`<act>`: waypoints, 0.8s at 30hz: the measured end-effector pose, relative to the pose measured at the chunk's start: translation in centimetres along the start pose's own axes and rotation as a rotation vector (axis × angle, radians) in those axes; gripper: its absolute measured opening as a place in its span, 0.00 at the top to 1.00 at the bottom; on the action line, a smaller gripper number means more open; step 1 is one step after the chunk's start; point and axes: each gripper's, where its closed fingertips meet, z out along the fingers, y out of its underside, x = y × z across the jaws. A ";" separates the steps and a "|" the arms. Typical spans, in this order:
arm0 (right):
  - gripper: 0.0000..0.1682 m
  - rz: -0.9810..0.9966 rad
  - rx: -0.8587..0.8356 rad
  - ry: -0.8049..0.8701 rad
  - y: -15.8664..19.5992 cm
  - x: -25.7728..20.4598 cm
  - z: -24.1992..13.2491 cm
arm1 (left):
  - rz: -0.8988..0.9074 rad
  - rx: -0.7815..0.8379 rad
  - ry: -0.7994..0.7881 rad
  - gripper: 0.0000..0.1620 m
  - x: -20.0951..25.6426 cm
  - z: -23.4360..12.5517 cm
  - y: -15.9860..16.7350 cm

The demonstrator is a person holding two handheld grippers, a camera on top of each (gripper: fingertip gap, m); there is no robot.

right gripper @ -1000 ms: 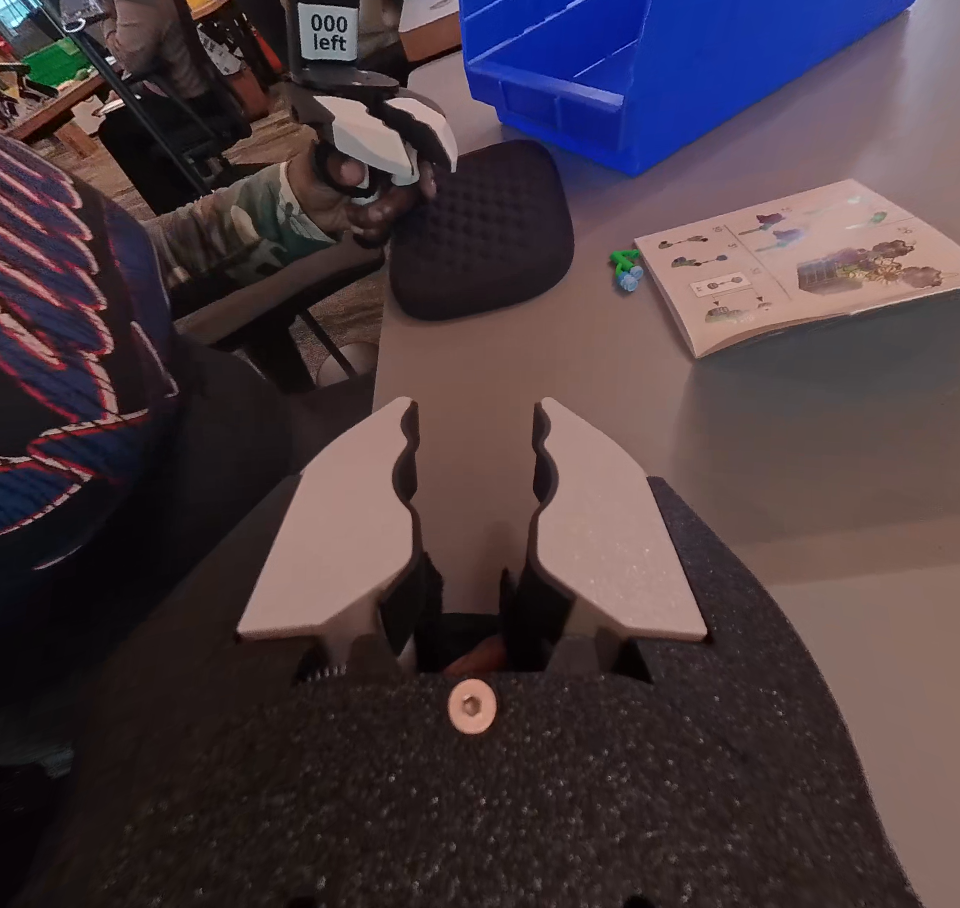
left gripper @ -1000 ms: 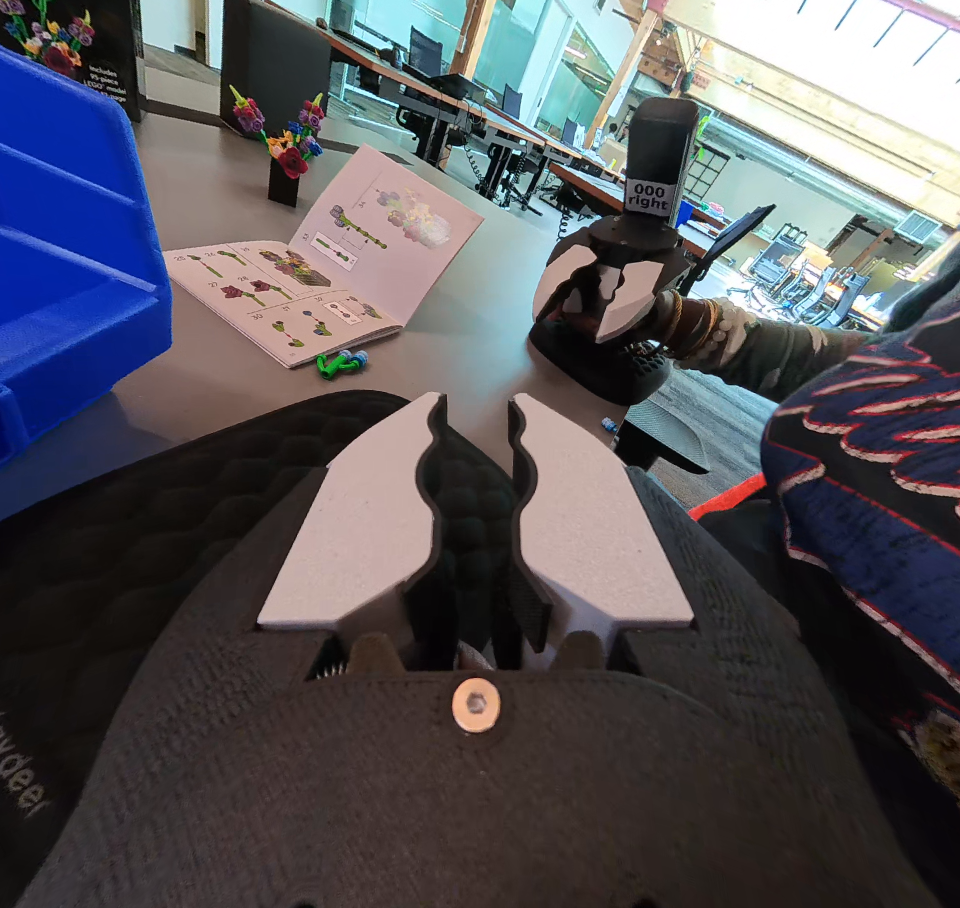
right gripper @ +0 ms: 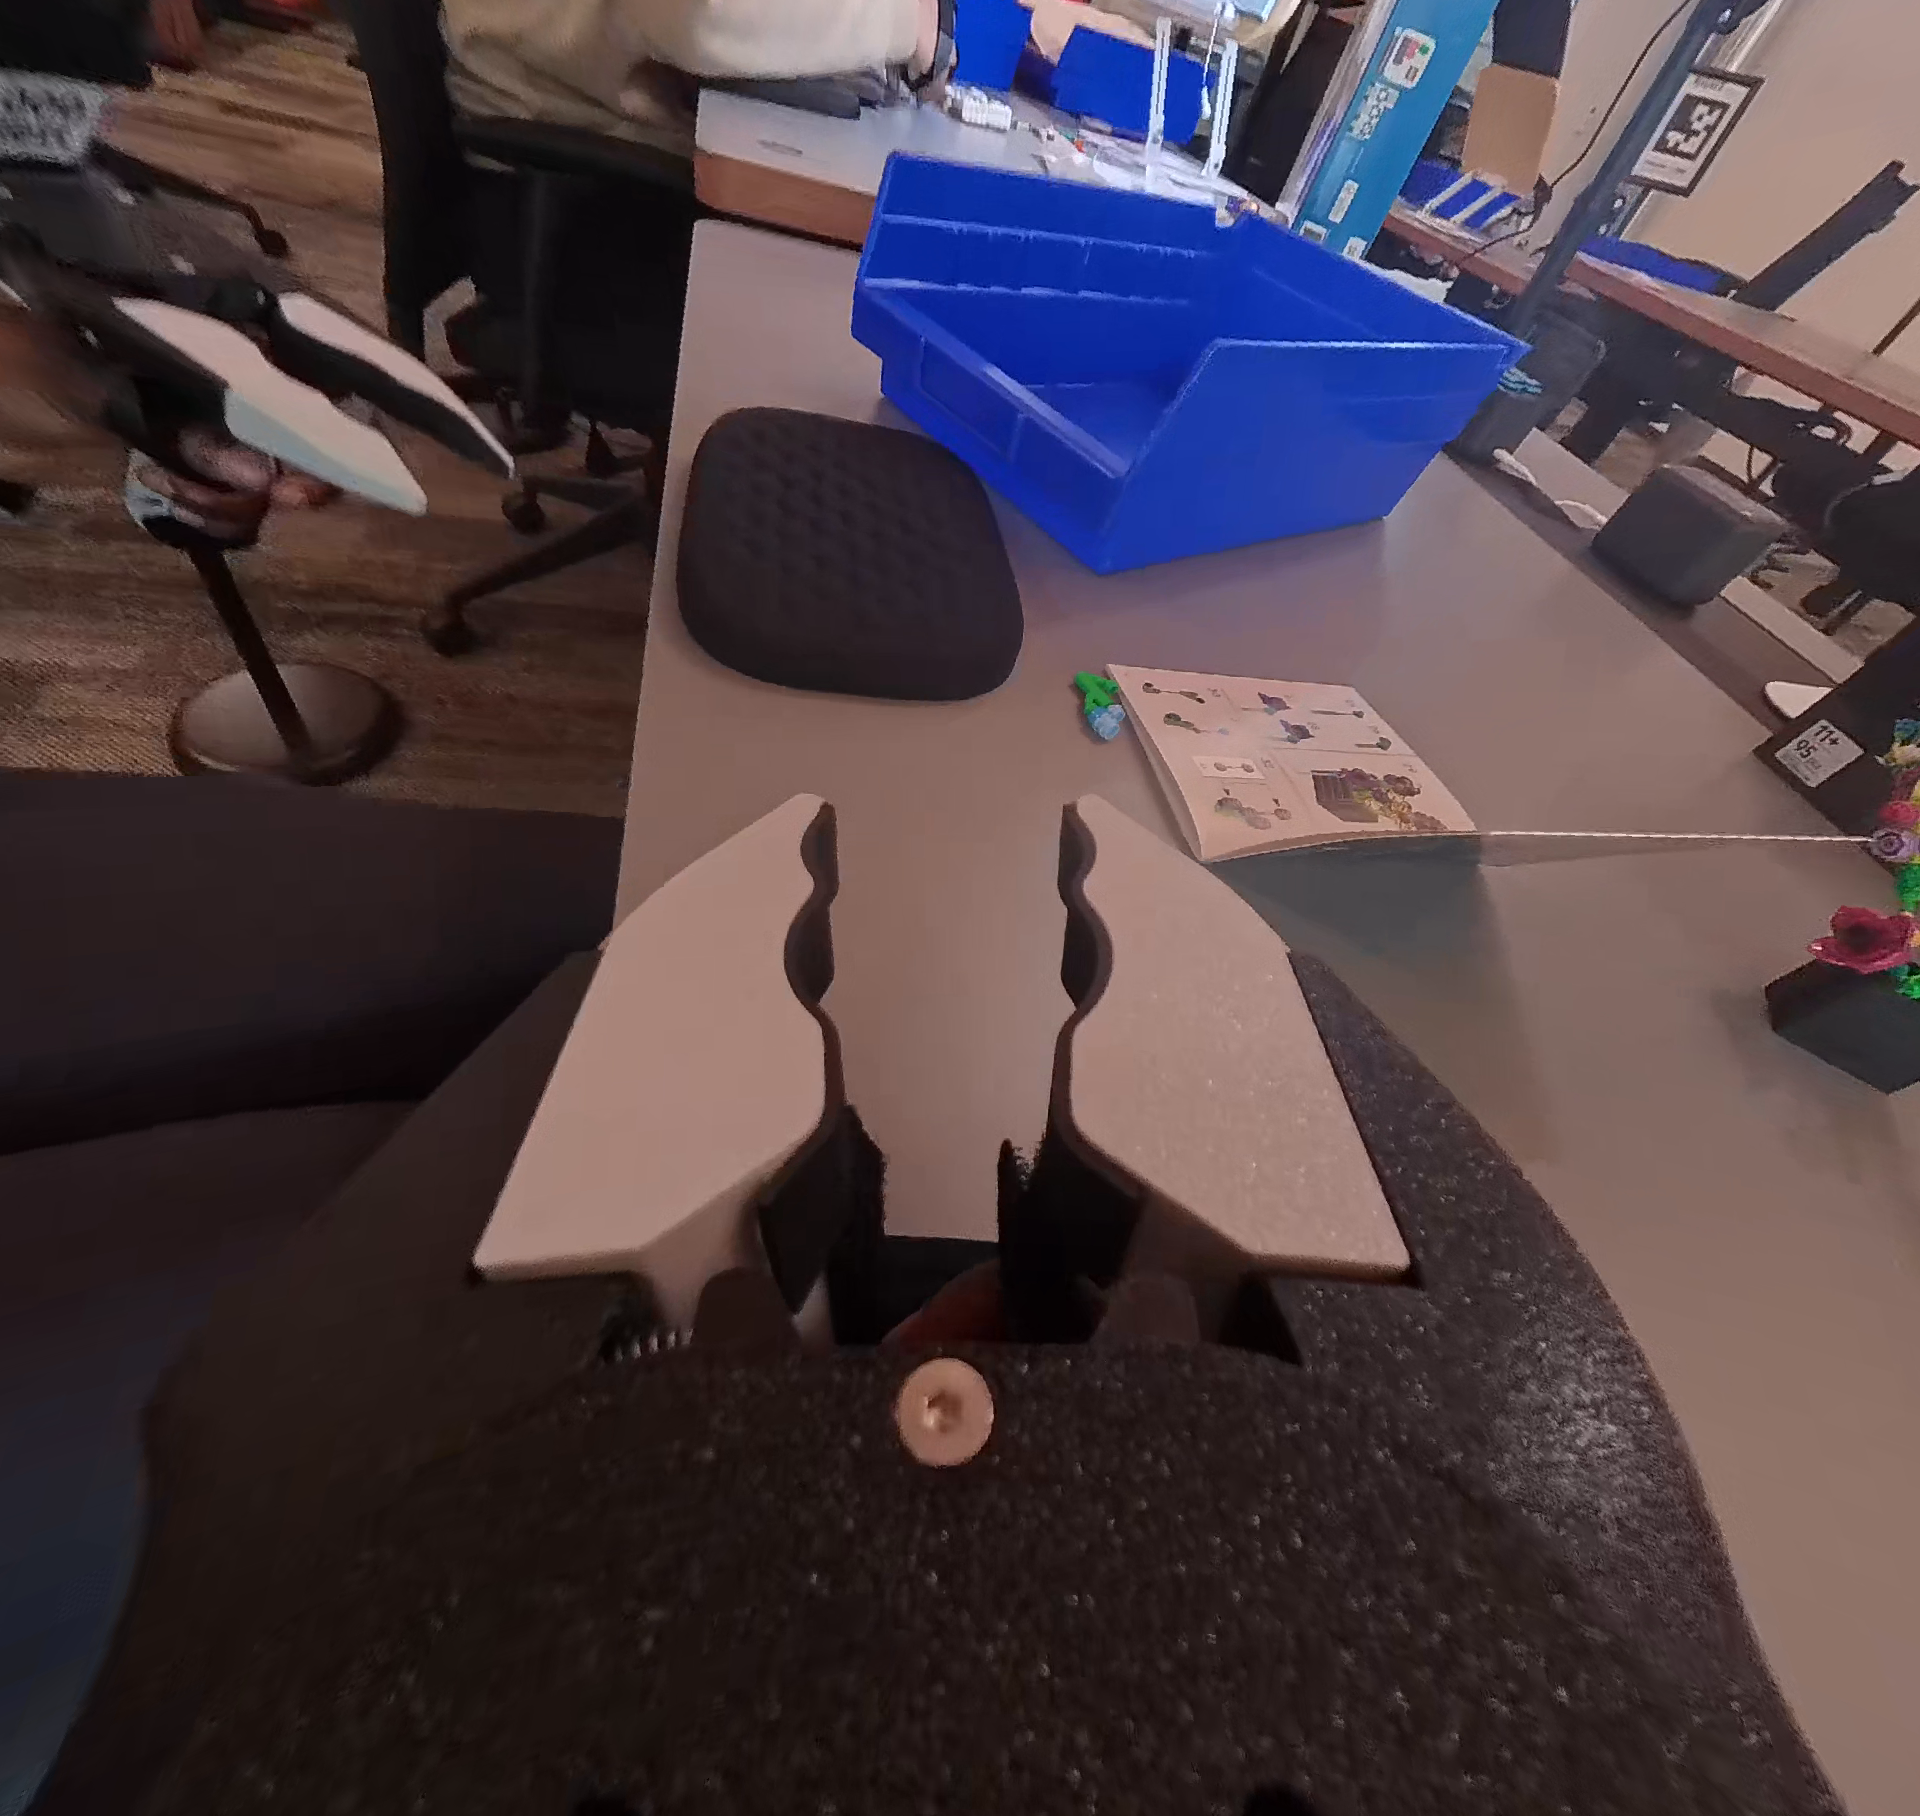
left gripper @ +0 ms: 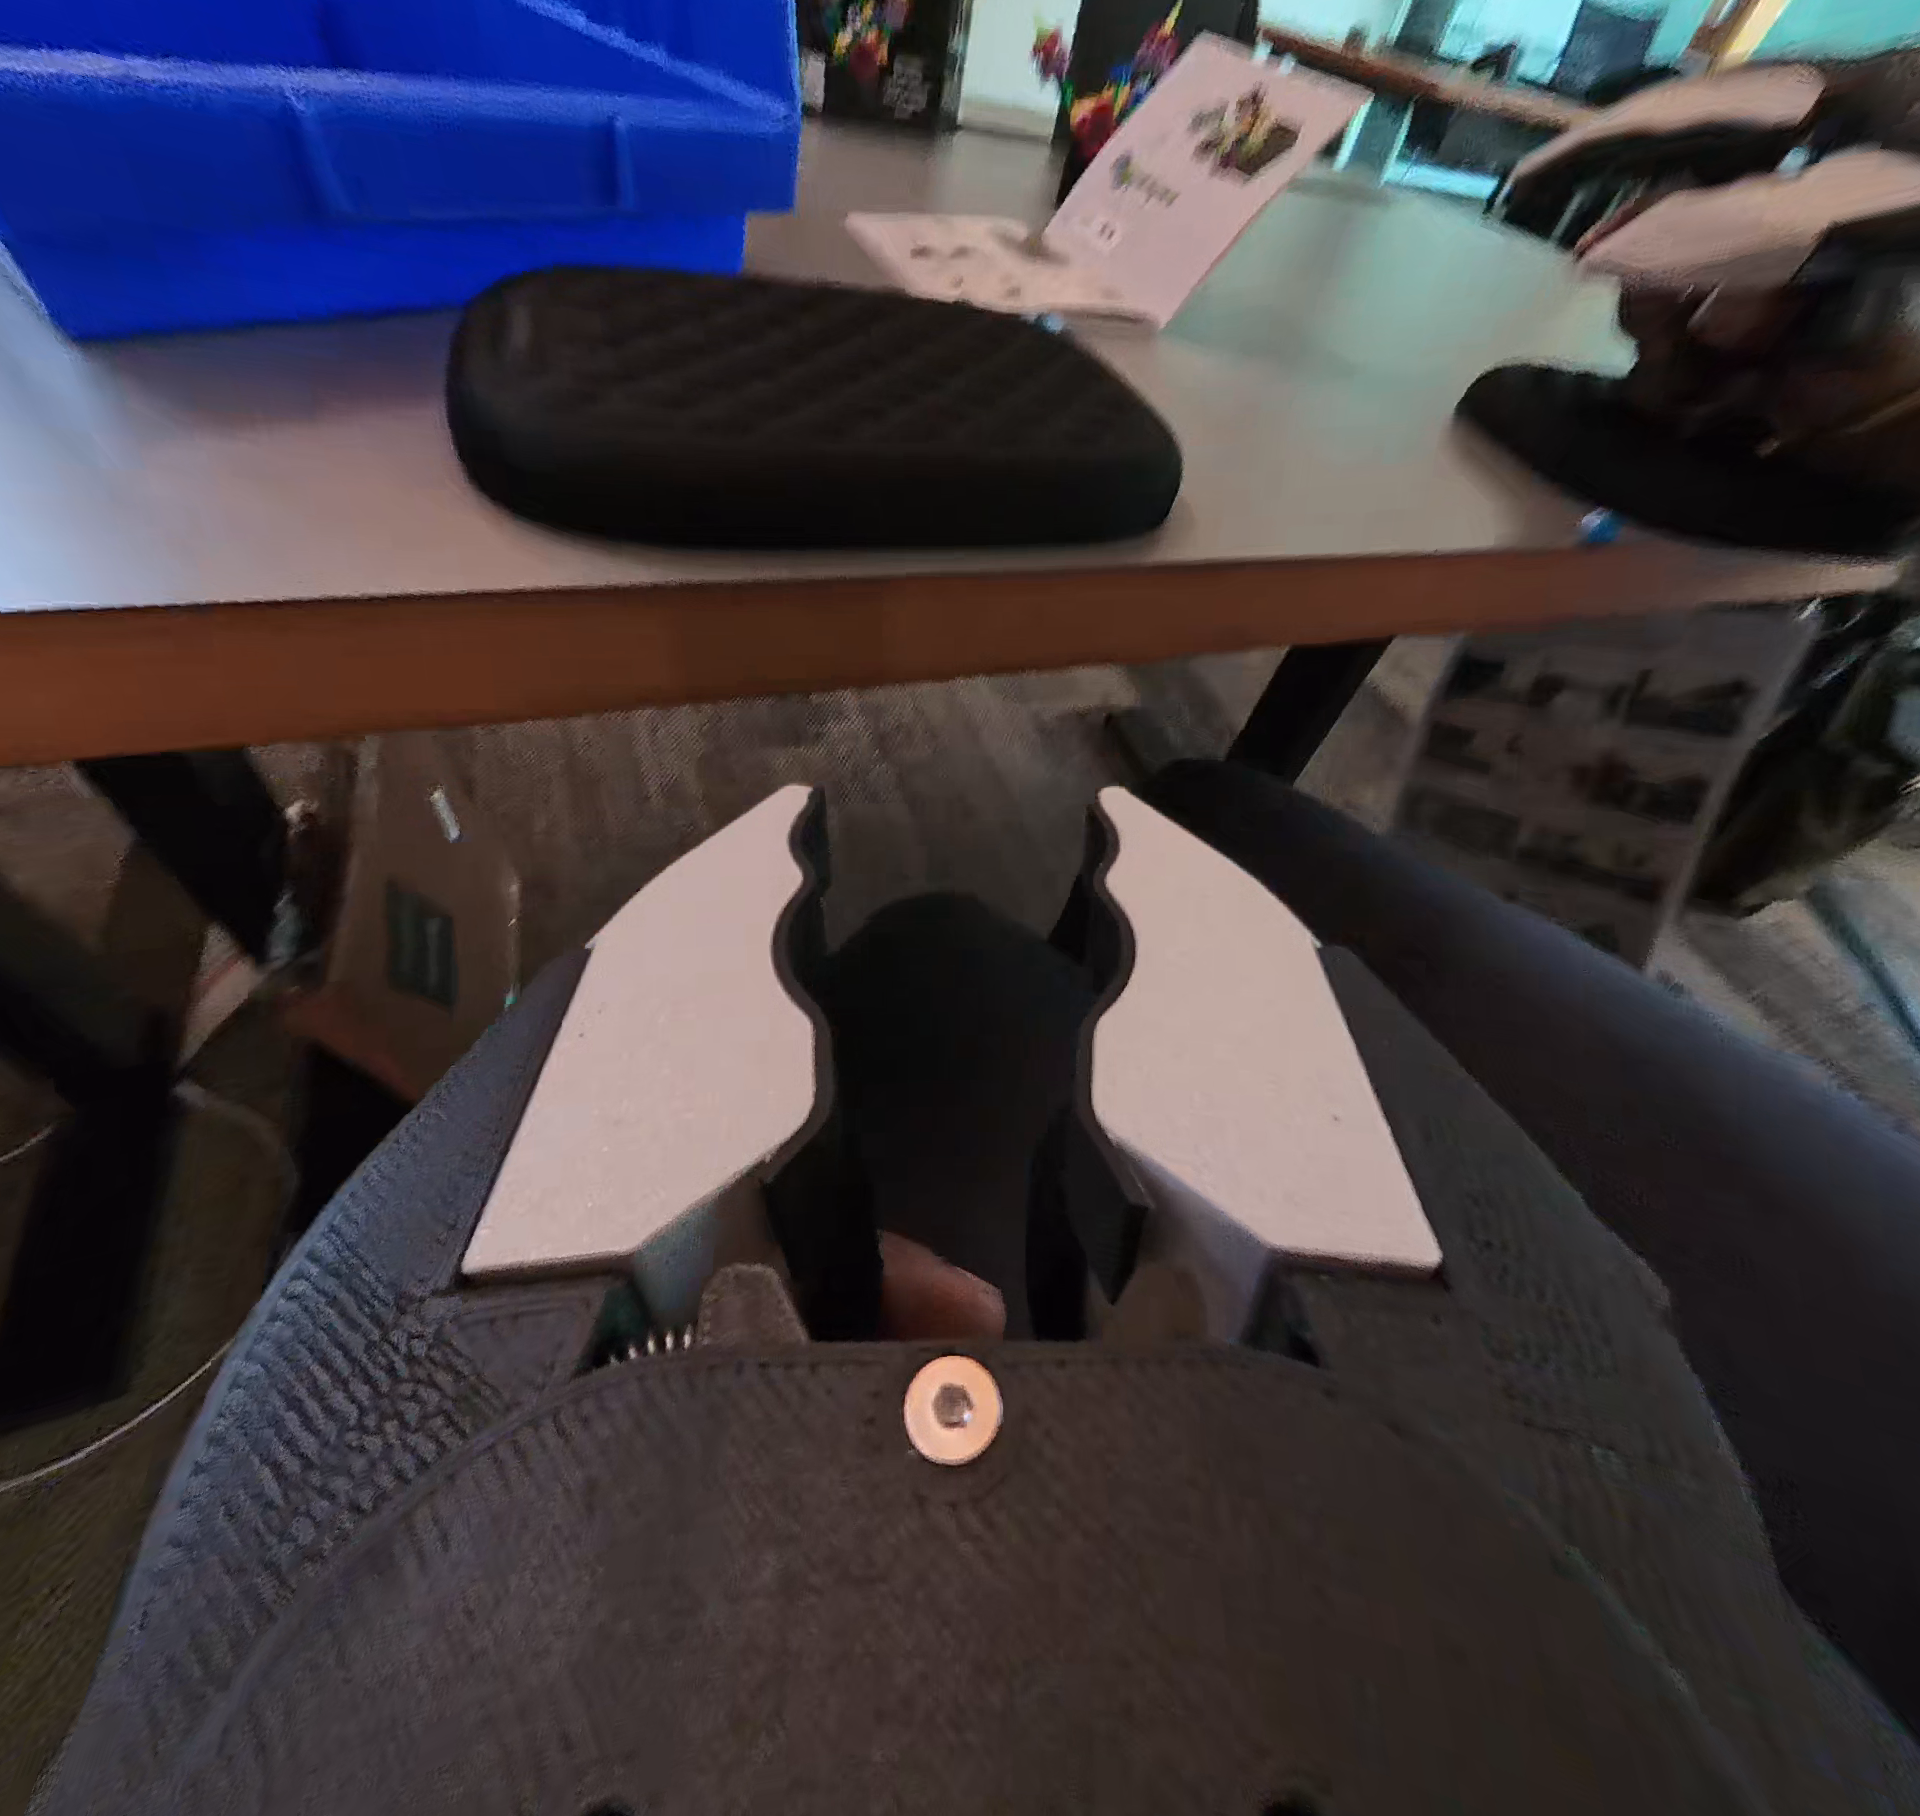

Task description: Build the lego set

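Both claws gape wide and empty, left gripper off the table edge, right gripper above it, green lego piece touching the printed instruction booklet beside black pad, blue bin behind; a labelled box corner at right.

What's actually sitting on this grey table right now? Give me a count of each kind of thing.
Blue bin: 1
Black cushioned pad: 1
Open instruction booklet: 1
Small green and blue lego piece: 1
Built flower model on a black base: 1
Total: 5
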 end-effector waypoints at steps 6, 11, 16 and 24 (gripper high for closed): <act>0.82 0.094 0.125 -0.191 -1.4 -1.3 -1.3 | -0.068 -0.078 -0.010 0.71 -0.1 -1.2 2.3; 0.82 0.145 -0.062 -0.528 0.1 -5.4 -2.7 | -0.080 -0.098 -0.105 0.71 -1.8 -3.4 3.6; 0.78 -0.009 -0.382 -0.579 5.1 -8.0 -5.0 | -0.143 -0.025 -0.160 0.71 -2.9 -5.7 3.2; 0.84 -0.163 -0.230 -0.233 4.0 -5.6 -4.4 | -0.114 0.041 -0.178 0.71 -2.8 -6.5 1.3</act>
